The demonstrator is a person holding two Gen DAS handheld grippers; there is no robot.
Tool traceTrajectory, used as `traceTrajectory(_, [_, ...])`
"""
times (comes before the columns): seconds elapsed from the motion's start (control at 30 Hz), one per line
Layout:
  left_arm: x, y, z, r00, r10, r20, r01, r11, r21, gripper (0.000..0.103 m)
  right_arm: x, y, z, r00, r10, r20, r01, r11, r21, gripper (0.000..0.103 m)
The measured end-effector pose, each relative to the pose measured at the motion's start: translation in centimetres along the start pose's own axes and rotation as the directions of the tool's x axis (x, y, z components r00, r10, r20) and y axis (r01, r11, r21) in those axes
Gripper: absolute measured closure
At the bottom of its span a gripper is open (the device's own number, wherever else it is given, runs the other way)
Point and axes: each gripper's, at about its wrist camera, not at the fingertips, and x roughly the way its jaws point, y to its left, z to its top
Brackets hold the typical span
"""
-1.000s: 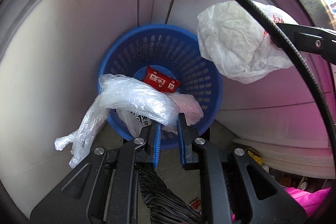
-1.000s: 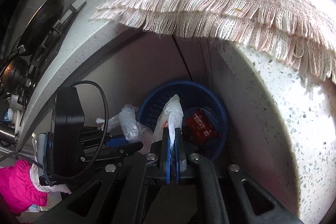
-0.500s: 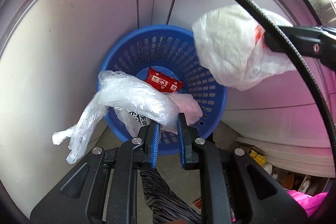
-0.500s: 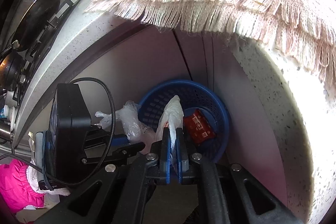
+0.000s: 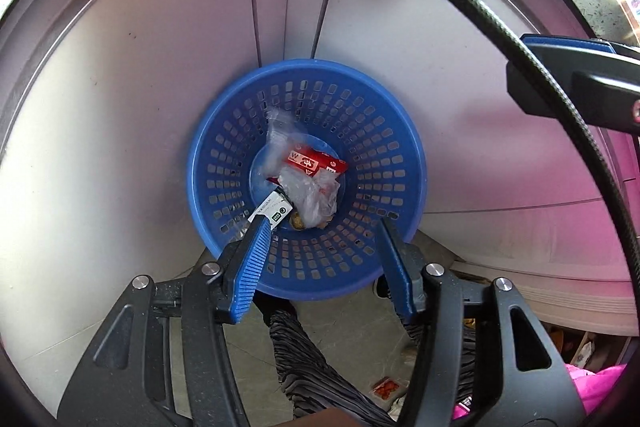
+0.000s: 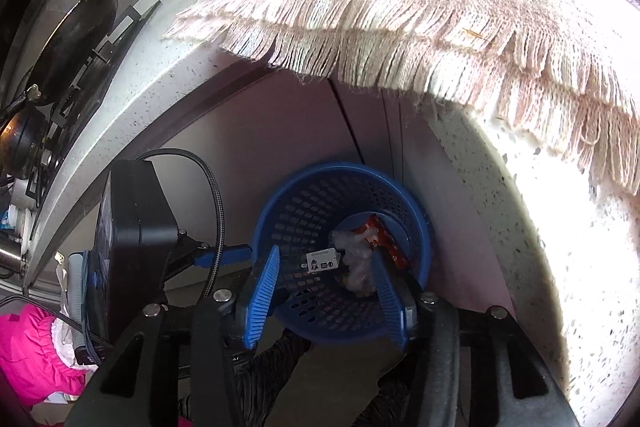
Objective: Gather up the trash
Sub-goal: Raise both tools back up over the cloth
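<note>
Though below hand-held gripper (image 5: 320, 227), trash (image 5: 308, 187) in basket (image 5: 224, 131)

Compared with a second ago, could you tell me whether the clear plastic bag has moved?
Yes. The clear plastic bag has dropped from the blue basket's near rim to its bottom, beside the red wrapper; the left gripper's jaws are opening, empty.
</note>
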Motion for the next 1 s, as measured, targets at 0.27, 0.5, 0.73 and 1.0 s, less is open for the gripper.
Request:
traceTrajectory(0.27, [-0.4, -0.1, 0.2, 1.0, 0.011, 0.008, -0.011, 1.0, 0.014, 0.047, -1.1, -0.3, 0.1, 0.999, 0.033, 0.014, -0.033, 0.999, 0.021, 0.049])
traceTrajectory(0.5, [-3.6, 0.7, 0.2, 0.999, 0.007, 0.047, -0.007, 1.0, 0.004, 0.047, -4.8, -0.3, 0.2, 0.994, 0.077, 0.072, -0.079, 0.997, 0.023, 0.049])
traceTrajectory(0.73, [-8.5, 1.0, 1.4, 0.99, 0.001, 0.141, -0.002, 1.0, 0.005, 0.047, -10.4, -2.1, 1.0, 0.978, 0.103, 0.184, -0.118, 0.991, 0.07, 0.044])
traceTrajectory(1.0, [-12.9, 0.2, 4.9, 0.968, -0.012, 0.252, 0.011, 1.0, 0.007, 0.047, -16.0, -5.4, 2.9, 0.948, 0.071, 0.309, -0.116, 0.984, 0.132, 0.04])
